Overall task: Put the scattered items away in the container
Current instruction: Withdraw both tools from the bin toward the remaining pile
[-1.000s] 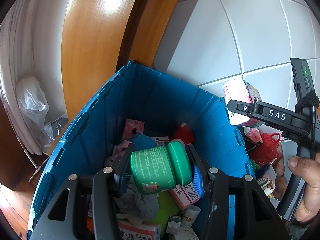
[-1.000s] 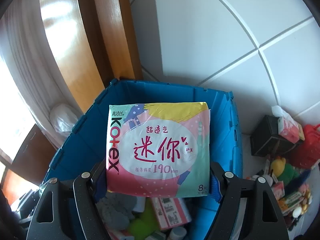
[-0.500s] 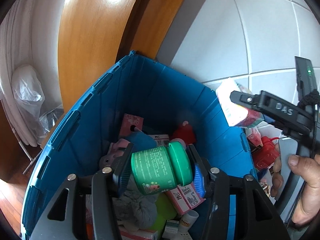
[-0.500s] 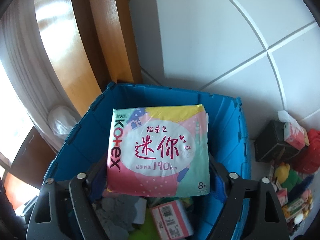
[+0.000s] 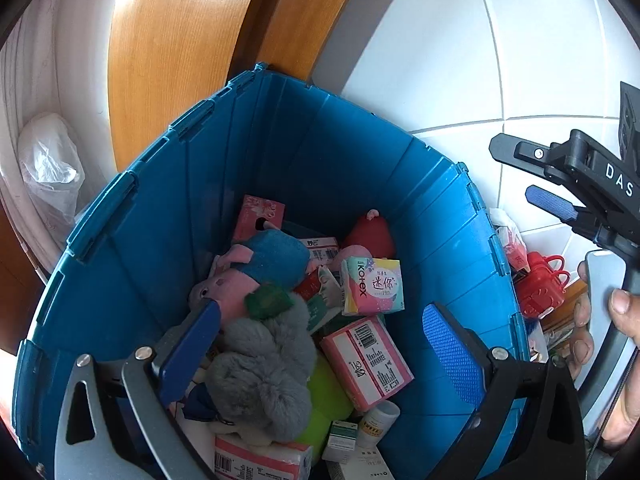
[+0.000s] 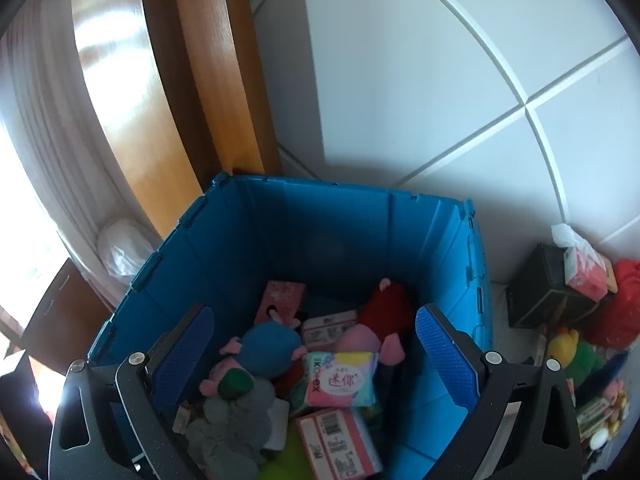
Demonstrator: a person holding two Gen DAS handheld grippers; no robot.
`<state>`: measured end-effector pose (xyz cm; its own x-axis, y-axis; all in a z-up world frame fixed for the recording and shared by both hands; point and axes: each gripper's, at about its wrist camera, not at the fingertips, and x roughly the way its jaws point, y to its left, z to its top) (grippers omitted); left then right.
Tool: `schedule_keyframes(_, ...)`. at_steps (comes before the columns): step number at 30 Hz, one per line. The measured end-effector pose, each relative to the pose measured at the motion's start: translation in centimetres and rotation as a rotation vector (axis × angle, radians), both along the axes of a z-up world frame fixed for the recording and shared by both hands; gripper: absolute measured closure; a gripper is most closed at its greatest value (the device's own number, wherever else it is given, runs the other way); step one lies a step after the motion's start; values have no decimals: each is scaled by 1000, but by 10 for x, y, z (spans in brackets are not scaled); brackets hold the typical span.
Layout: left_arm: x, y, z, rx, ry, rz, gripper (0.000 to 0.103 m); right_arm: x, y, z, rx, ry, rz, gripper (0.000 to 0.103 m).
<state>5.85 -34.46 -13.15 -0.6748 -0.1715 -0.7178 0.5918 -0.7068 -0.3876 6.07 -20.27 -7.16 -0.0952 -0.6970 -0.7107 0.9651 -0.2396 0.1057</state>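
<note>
The blue crate [image 5: 304, 152] [image 6: 400, 224] stands on the floor by a wooden door frame, with both grippers above it. My left gripper [image 5: 320, 344] is open and empty. My right gripper [image 6: 312, 356] is open and empty; it also shows at the right of the left wrist view [image 5: 540, 184]. Inside the crate lie the green jar [image 5: 268, 300] [image 6: 236, 384] and the pink Kotex pack [image 5: 372, 286] [image 6: 342, 378], on top of plush toys, pink boxes and small bottles.
Loose items lie on the white tile floor right of the crate: a red toy [image 5: 540, 284] [image 6: 620, 300], a tissue pack [image 6: 584, 264] on a dark box [image 6: 548, 292], a yellow-green plush [image 6: 568, 352]. A white plastic bag [image 5: 48, 164] sits left of the crate.
Both grippers opened. The green jar dropped from the left one and the Kotex pack from the right one; both now lie in the crate.
</note>
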Motion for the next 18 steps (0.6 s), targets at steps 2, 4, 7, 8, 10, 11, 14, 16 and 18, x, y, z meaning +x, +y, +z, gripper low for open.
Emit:
schedule_keyframes(2, 4, 0, 2, 2, 4, 3, 0, 0, 1, 0, 0, -4, 2, 1)
schedule_keyframes(4, 7, 1, 4, 2, 6, 8, 0, 1, 3, -1, 0, -6, 5, 1)
schedule_keyframes(7, 10, 5, 8, 0, 10, 6, 0, 2, 7, 0, -1, -9, 6, 0)
schedule_keyframes(8, 10, 6, 9, 0, 11, 5, 0, 3, 8, 0, -2, -10, 7, 0)
schedule_keyframes(10, 11, 9, 11, -3, 12, 4, 0, 4, 12, 2, -5, -12, 10, 0)
schedule_keyframes(11, 12, 11, 12, -5, 14, 3, 0, 5, 14, 3, -7, -13, 12, 0)
schedule_keyframes(14, 15, 18, 17, -13, 17, 2, 0, 6, 21, 5, -13, -17, 14, 1)
schedule_keyframes(16, 16, 23, 20, -20, 20, 2, 0, 6, 26, 7, -17, -18, 15, 0)
schedule_keyframes(18, 18, 28, 23, -26, 23, 2, 0, 6, 31, 10, -22, -19, 16, 0)
